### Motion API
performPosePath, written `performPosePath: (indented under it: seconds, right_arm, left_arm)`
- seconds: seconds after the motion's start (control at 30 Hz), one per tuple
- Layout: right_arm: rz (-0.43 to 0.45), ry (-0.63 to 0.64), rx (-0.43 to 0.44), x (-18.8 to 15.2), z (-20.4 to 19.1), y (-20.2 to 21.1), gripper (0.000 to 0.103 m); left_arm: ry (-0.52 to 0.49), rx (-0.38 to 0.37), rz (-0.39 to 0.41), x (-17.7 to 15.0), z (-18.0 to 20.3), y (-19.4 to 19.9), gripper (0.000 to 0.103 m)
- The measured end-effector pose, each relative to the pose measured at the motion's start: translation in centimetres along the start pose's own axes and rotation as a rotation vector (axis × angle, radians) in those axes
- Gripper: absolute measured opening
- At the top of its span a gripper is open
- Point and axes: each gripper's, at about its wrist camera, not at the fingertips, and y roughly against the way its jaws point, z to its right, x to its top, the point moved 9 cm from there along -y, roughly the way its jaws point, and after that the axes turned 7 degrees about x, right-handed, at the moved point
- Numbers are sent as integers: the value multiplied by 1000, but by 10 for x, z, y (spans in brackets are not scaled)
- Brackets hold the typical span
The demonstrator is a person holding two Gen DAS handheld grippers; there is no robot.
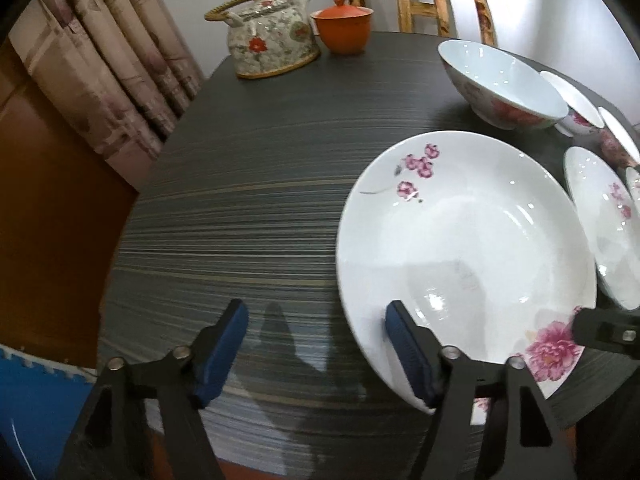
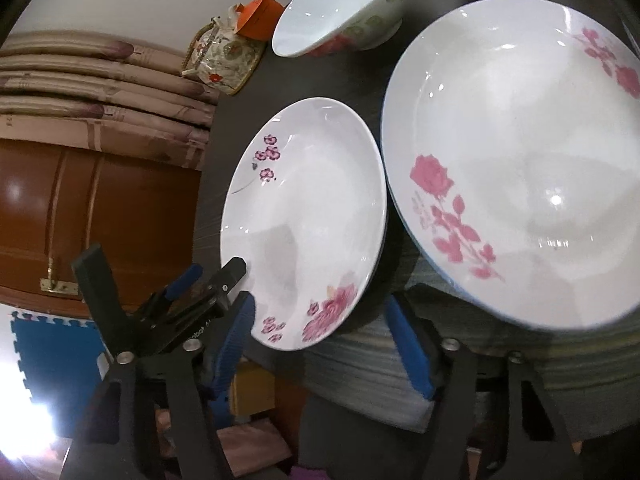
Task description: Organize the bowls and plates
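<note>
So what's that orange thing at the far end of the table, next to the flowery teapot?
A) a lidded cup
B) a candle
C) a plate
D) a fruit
A: the orange cup wears a knobbed lid and stands right beside the teapot.

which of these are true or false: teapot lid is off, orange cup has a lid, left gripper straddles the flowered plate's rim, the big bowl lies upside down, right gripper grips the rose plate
1. The teapot has its lid off. False: the lid is on.
2. The orange cup has a lid. True.
3. The left gripper straddles the rim of the flowered plate. True: one finger is over the plate, one over the table.
4. The big bowl lies upside down. False: it stands upright.
5. The right gripper grips the rose plate. False: its pads press on nothing.
</note>
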Motion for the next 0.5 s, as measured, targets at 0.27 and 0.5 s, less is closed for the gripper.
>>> performPosePath:
  seconds: [0.27,0.5]
  right_arm:
    - [-28,9,-24,3,7,-15,36]
    - [-43,47,-32,5,4,-24,18]
  left_arm:
    - [-10,-16,19,8,7,-6,47]
    - [22,-16,12,6,0,-7,26]
